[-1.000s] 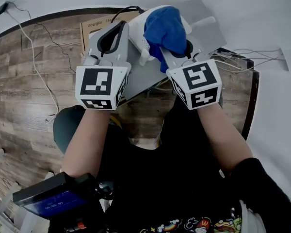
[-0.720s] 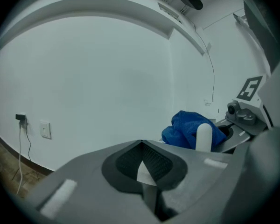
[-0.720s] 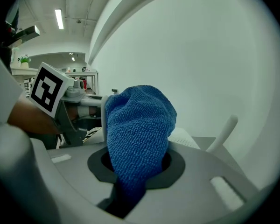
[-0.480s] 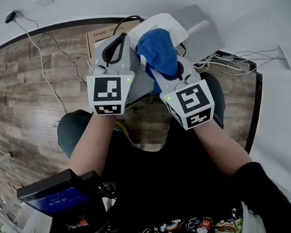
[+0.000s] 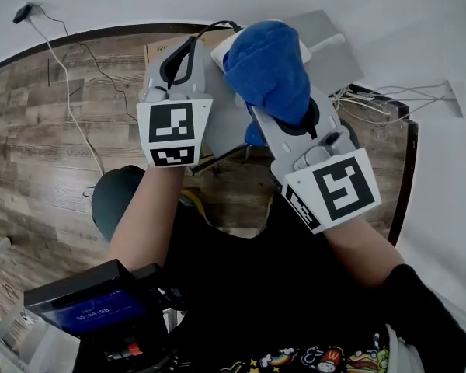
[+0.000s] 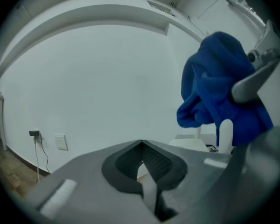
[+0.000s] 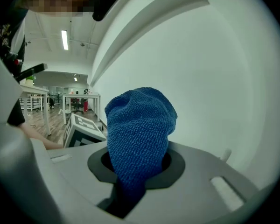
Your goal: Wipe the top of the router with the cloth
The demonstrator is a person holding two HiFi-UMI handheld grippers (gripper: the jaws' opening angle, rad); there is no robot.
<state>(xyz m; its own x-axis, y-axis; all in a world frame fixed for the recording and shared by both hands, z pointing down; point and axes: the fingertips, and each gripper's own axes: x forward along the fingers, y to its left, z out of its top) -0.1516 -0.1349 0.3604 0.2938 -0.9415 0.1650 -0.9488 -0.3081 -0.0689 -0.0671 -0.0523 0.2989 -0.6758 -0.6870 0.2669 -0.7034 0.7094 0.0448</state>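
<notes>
The blue cloth [image 5: 268, 64] is bunched up and sticks out of my right gripper [image 5: 260, 111], whose jaws are shut on it; in the right gripper view the cloth [image 7: 139, 134] fills the jaw opening of that gripper [image 7: 135, 160]. The white router [image 5: 219, 51] lies under the cloth and is mostly hidden; one antenna [image 5: 332, 43] pokes out to the right. My left gripper [image 5: 190, 43] sits just left of the cloth, jaws shut with nothing clearly held. In the left gripper view, past the left gripper [image 6: 142, 144], the cloth [image 6: 219, 97] hangs above the router [image 6: 191, 143].
A grey slab [image 5: 334, 61] carries the router above a wood floor [image 5: 39, 130]. A cardboard box [image 5: 154, 53] stands behind the left gripper. Cables [image 5: 66, 92] run from a wall plug at left, and more cables [image 5: 377, 95] lie at right. A blue-screened device [image 5: 85, 309] hangs near the person's body.
My right gripper has lifted the cloth up and toward the camera, its marker cube swinging down and right. The left gripper has shifted only slightly.
</notes>
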